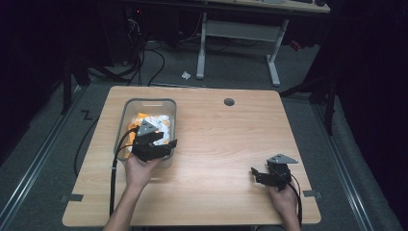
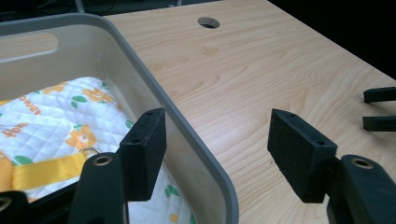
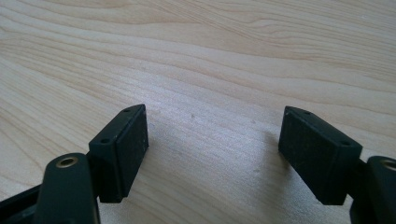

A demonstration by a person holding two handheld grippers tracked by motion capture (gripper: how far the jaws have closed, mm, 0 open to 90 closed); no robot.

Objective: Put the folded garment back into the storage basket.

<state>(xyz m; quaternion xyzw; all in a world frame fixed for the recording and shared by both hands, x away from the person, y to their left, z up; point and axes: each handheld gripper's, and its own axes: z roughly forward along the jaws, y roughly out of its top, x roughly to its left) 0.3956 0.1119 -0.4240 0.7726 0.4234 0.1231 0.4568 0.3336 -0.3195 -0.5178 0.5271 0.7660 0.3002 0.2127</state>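
Wooden table (image 1: 216,144) spreads before you, your left gripper (image 2: 217,154) spread wide astride the near right rim of the grey bin (image 2: 196,144) holding a flowered quilted cloth (image 2: 56,116), your right gripper (image 3: 212,154) open and empty over bare wood.

Bright table, dark room

Overhead light lit the wooden table (image 1: 216,139) evenly while the surroundings stayed nearly black. Soft shadows lay beneath the right gripper (image 3: 212,154), whose near jaws were slightly blurred; the high view looked soft and grainy.
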